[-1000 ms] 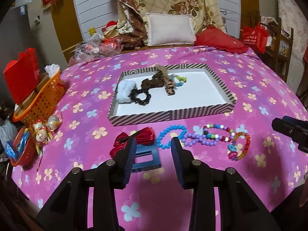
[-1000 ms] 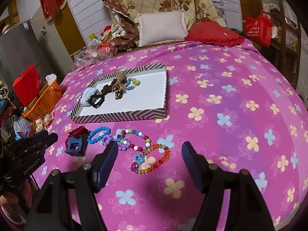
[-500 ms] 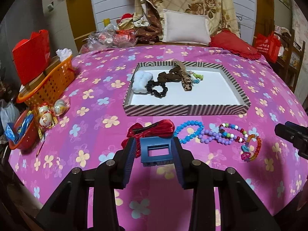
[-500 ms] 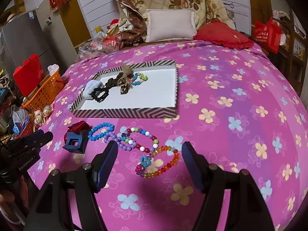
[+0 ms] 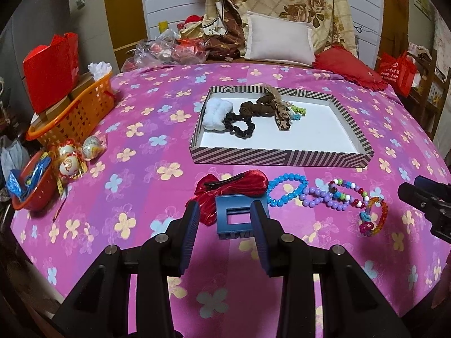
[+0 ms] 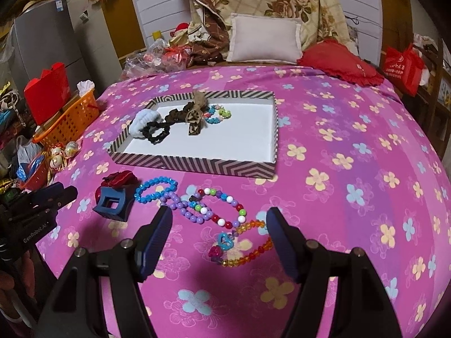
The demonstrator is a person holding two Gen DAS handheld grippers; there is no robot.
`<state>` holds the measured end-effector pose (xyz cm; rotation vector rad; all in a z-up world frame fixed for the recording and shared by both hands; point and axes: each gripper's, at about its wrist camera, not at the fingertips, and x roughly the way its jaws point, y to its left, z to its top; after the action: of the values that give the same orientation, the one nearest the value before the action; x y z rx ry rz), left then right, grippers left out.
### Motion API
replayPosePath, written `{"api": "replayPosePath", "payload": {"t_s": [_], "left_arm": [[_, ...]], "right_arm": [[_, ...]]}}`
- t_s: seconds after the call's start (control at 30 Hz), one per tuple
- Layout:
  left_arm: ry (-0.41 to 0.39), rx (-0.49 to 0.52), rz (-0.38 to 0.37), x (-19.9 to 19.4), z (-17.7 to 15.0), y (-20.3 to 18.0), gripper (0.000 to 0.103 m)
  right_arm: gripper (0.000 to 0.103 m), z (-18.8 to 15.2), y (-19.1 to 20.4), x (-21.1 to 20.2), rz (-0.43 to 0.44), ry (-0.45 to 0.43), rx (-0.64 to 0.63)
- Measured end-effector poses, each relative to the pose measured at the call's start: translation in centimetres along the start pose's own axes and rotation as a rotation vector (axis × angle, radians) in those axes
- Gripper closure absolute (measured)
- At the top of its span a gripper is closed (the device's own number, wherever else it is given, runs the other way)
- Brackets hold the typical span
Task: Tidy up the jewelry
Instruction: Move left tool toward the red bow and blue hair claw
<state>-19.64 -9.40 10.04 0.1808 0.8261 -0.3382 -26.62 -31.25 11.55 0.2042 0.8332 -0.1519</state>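
My left gripper [image 5: 225, 219] is shut on a blue hair claw clip [image 5: 233, 216] and holds it just above the pink flowered cloth; the clip also shows in the right wrist view [image 6: 111, 203]. A red bow [image 5: 234, 187] lies just beyond it. A blue bead bracelet [image 5: 286, 190], a purple one [image 5: 321, 198], a multicolour one [image 6: 222, 207] and an orange one [image 6: 251, 249] lie in a row. My right gripper [image 6: 218, 232] is open and empty over the bracelets. A striped tray [image 5: 282, 159] holds scrunchies and a small bracelet.
An orange basket [image 5: 76, 112] with a red box stands at the left edge. A red bowl [image 5: 31, 191] and wrapped eggs [image 5: 70, 163] sit at the front left. Pillows [image 5: 279, 39] and clutter line the far side.
My left gripper has closed on the blue claw clip and lifted it off the cloth, drawing back a little. The right gripper has stayed open over the bracelets.
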Motion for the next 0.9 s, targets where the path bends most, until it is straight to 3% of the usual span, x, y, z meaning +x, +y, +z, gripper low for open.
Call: {"api": "replayPosePath", "payload": {"t_s": [0.47,0.7,0.9], "left_arm": [[0.030,-0.029,-0.001,1.0,-0.9,1.5,0.072],[0.061,-0.064,-0.004,1.8,-1.9,4.5,0.072],[0.098,-0.124,-0.065,3.0,-2.0,6.1,0.072]], "right_arm": [[0.031,-0.2,0.1,1.1,0.011,0.019,-0.016],[0.031,-0.1,0.5,1.7,0.023,0.027,-0.033],[0.031,-0.1,0.9,2.7,0.055,0.045,-0.029]]}}
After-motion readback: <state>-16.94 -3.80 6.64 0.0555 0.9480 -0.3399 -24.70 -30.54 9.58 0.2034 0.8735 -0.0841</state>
